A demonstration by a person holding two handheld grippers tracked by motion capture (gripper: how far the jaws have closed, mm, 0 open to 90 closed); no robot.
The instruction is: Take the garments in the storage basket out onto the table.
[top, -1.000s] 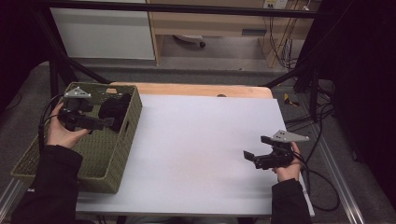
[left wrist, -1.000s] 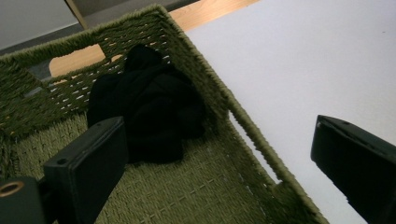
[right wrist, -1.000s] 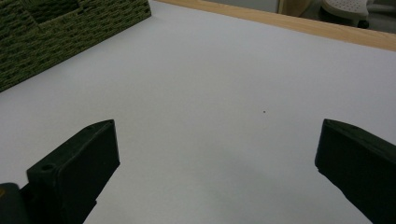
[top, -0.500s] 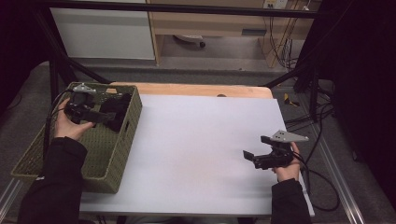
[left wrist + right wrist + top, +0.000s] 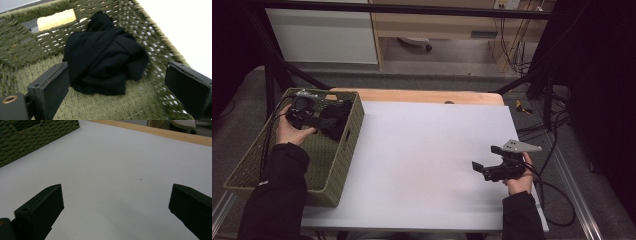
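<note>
A crumpled black cloth (image 5: 105, 62) lies in the far corner of a green woven basket (image 5: 344, 155) at the table's left; in the high view the cloth (image 5: 334, 120) is a dark lump. My left gripper (image 5: 120, 87) is open inside the basket, jaws wide apart just short of the cloth, not touching it. From above the left gripper (image 5: 319, 120) sits over the basket's far end. My right gripper (image 5: 484, 160) rests open above the white table near its right front, and the right gripper (image 5: 115, 212) has nothing between its jaws.
The white table top (image 5: 422, 150) stretches between the basket and the right hand, with a wooden strip (image 5: 422, 96) along its far edge. The basket wall (image 5: 30, 140) stands at the far left in the right gripper view. Cables (image 5: 552, 190) trail off the table's right side.
My left hand has carried its gripper forward toward the basket's far end, closer to the black cloth. The right gripper has stayed in place.
</note>
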